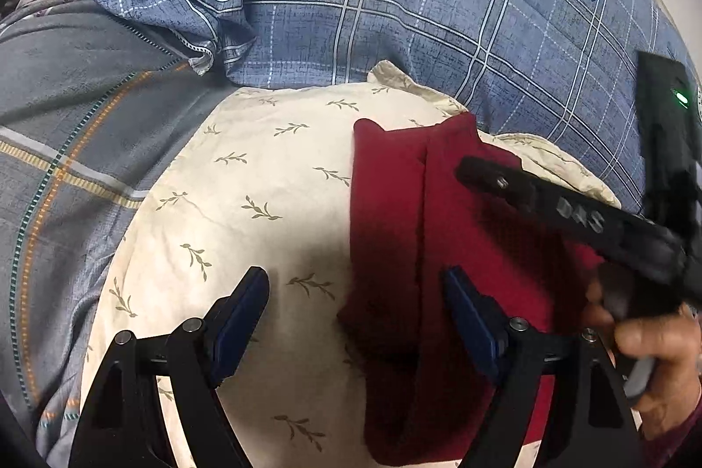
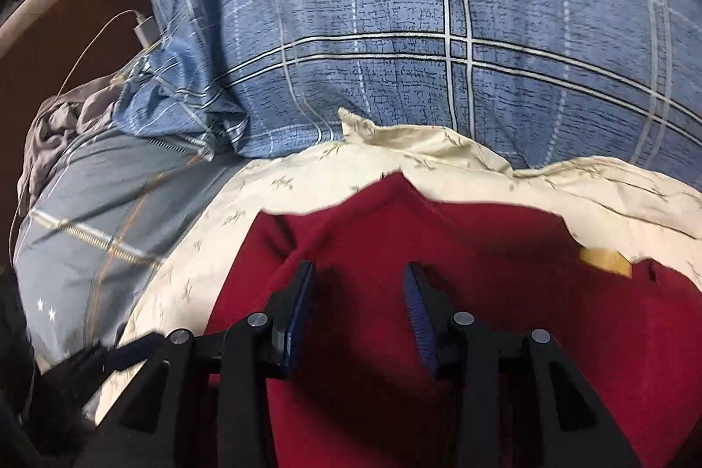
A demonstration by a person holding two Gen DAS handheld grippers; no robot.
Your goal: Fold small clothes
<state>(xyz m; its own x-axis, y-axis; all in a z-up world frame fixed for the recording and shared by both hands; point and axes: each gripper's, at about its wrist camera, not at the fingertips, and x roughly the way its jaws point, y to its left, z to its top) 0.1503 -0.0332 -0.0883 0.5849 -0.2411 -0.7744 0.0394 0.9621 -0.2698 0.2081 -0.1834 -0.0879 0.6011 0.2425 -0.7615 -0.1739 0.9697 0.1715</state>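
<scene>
A dark red garment lies folded on a cream pillow with a leaf print. My left gripper is open just above the garment's left edge, one finger over the pillow and one over the red cloth. My right gripper is open over the middle of the red garment and holds nothing. It also shows in the left wrist view as a black arm reaching in from the right over the garment. A yellow tag peeks out at the garment's right edge.
A blue plaid duvet lies bunched behind the pillow. A grey striped sheet covers the bed at left. A white charger and cable lie at the far left by the bed's edge. A person's hand holds the right gripper.
</scene>
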